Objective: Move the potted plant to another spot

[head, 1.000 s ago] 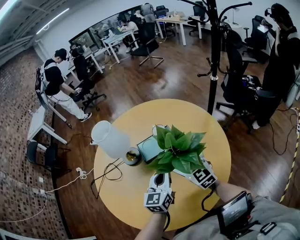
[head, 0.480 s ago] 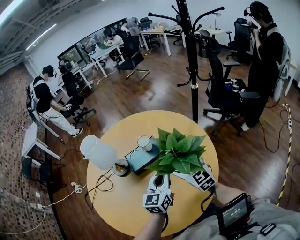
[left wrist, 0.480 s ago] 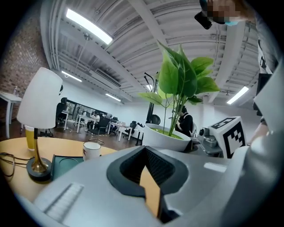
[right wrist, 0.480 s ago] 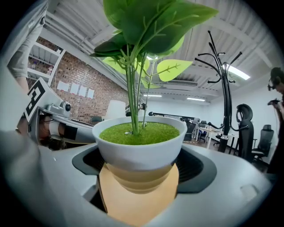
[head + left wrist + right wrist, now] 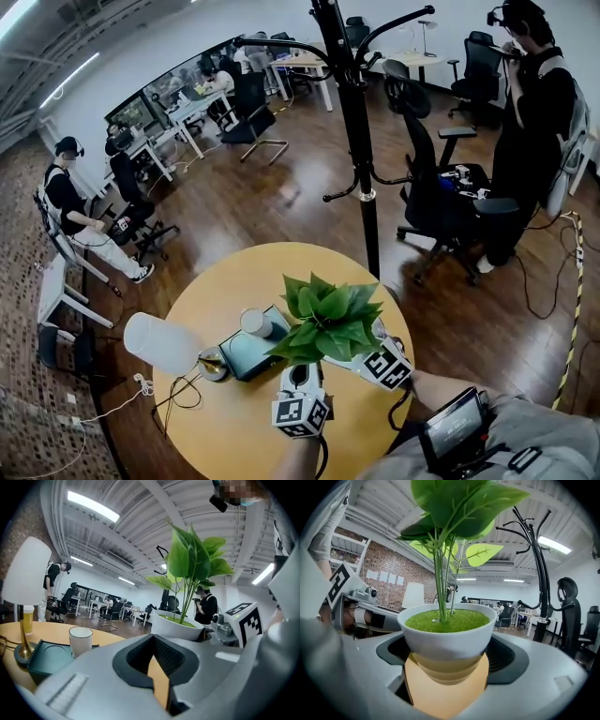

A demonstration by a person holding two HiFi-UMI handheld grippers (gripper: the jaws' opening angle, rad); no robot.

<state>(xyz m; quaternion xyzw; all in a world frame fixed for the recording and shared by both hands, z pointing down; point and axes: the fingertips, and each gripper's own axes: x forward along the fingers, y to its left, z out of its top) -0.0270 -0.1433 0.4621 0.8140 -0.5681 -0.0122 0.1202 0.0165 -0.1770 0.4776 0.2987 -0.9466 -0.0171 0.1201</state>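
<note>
So this looks like the carry part to me. On the round yellow table, near right side and just right of the tray, the potted plant sits between the jaws of the right gripper. The right gripper view shows both fingers pressed against the sides of the white pot, so it's pinching the pot itself, not the leaves. I can't tell from any angle whether the base is resting on the tabletop or just off it. The left gripper is parked right beside the plant on its left. Its fingers are pressed nearly together, with only a sliver of table showing through and nothing held, so I'd say it's just along for the ride. My guess for the next move is to pick a bare bit of table, since the lamp side and the middle are taken. Keep the pot upright because all that foliage looks top-heavy, steer clear of the cup and lamp, set it down flat, and only then let go. Headcount, big to small:
- one table
- one coat rack on the floor just behind it
- one lamp with a white shade at the left edge
- one potted plant
- one teal tray
- two grippers
- one white cup standing on the tray
- one thin dark cable looping near the lamp base
</note>
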